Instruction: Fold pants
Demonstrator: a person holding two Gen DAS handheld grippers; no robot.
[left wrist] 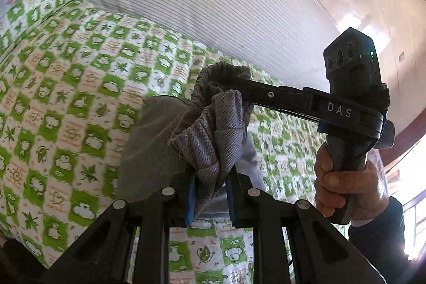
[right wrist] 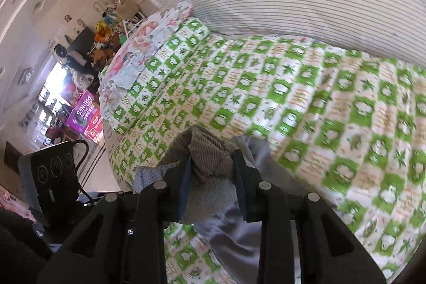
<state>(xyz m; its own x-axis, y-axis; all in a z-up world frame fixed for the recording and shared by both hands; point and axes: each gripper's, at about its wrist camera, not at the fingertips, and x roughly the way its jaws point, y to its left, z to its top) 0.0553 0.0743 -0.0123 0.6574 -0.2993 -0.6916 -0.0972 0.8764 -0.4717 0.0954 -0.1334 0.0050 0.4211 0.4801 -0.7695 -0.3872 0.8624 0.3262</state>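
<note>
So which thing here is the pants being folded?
Find the bed with the green-and-white checked sheet. Above it, the left gripper and right gripper pinch one bunched cloth: the pants, the only plain grey ribbed fabric among the prints and stripes.

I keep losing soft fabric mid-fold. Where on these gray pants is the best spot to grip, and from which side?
Grip the ribbed elastic waistband, coming in over its edge. Its bunched, thick band gives the jaws bulk to bite. Both the left gripper and right gripper already clamp there.
</note>
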